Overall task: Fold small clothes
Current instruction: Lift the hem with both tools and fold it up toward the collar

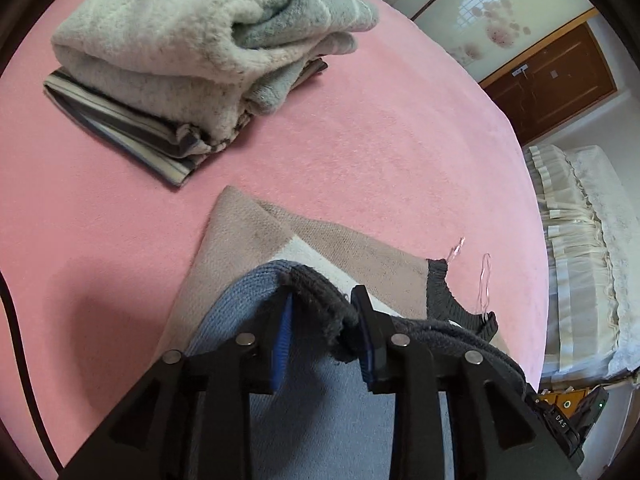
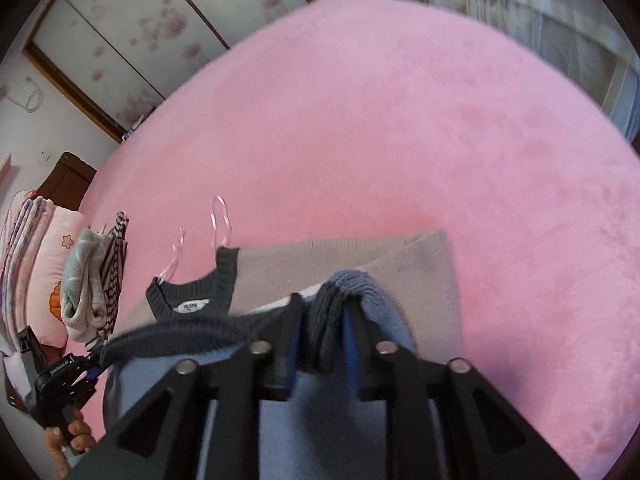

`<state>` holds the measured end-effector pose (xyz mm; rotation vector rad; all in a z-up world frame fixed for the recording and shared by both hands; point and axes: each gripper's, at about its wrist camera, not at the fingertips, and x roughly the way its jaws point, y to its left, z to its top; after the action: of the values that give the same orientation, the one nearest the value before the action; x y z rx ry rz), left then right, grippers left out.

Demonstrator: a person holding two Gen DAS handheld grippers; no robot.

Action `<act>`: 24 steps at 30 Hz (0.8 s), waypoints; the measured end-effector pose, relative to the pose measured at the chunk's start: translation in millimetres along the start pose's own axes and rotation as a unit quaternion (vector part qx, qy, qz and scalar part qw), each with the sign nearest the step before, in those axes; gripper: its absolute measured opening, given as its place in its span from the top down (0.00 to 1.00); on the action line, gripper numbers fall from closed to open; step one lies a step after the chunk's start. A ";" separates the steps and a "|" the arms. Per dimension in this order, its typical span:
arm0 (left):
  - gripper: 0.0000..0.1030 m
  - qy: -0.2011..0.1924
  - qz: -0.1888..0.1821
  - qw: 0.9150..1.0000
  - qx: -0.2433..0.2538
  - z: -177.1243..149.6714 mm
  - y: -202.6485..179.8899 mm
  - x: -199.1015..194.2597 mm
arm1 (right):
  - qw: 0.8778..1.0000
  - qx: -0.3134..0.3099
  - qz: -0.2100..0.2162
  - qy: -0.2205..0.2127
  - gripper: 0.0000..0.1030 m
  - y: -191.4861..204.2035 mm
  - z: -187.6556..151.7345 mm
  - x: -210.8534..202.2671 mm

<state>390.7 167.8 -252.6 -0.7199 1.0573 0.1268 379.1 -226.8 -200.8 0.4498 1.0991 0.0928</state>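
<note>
Sweater (image 1: 256,240) is lying on the pink bed (image 1: 360,152), folded over on itself: beige/white knit underneath, blue part w/ dark grey ribbed hem (image 1: 320,300) brought over on top. Dark grey collar (image 2: 192,292) w/ a white label (image 2: 191,306) is showing at the top edge, clear hanger loops (image 2: 220,220) sticking out beside it.

Left gripper (image 1: 322,320) is sitting at one hem corner, jaws partly spread; the hem is bunching between the blue pads (image 1: 282,336) but there's a gap on the left pad side, so not really pinching. Right gripper (image 2: 322,320) is at the other hem corner, same deal: dark hem fold hanging between the pads, jaws parted some, fabric loose-looking. Can't tell for sure if either pad is touching the knit.

Stack of folded clothes (image 1: 180,60) is sitting well apart on the bed, fluffy grey/white item on top, striped one under it. In the right wrist view a hand (image 2: 64,440) is holding the left gripper's handle. Pink pillow (image 2: 44,272) is lying behind the stack. Flower-print wardrobe doors (image 2: 132,32) in the background.
</note>
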 end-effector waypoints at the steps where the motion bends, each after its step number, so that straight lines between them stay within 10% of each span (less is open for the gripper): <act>1: 0.69 0.001 0.000 1.000 0.004 0.2 -0.5 0.7 | 1.000 -0.002 0.003 -0.001 0.67 1.2 -0.4 -0.8; 7: 0.40 -0.019 0.014 0.997 0.067 5.8 -14.6 -12.7 | 0.999 -0.036 0.012 -0.023 0.47 11.0 -0.8 -24.9; 15: 0.38 -0.074 0.018 0.989 0.124 17.0 -22.7 -52.1 | 0.994 -0.057 0.019 -0.088 0.40 9.4 8.9 -68.6; 24: 0.38 -0.069 0.071 0.932 0.349 -1.7 -39.9 -28.6 | 0.981 -0.167 -0.049 -0.080 0.40 23.9 7.1 -44.1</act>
<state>392.0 142.9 -210.3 0.0115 0.9313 -0.0760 368.5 -220.2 -151.7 0.0988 0.9239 0.1504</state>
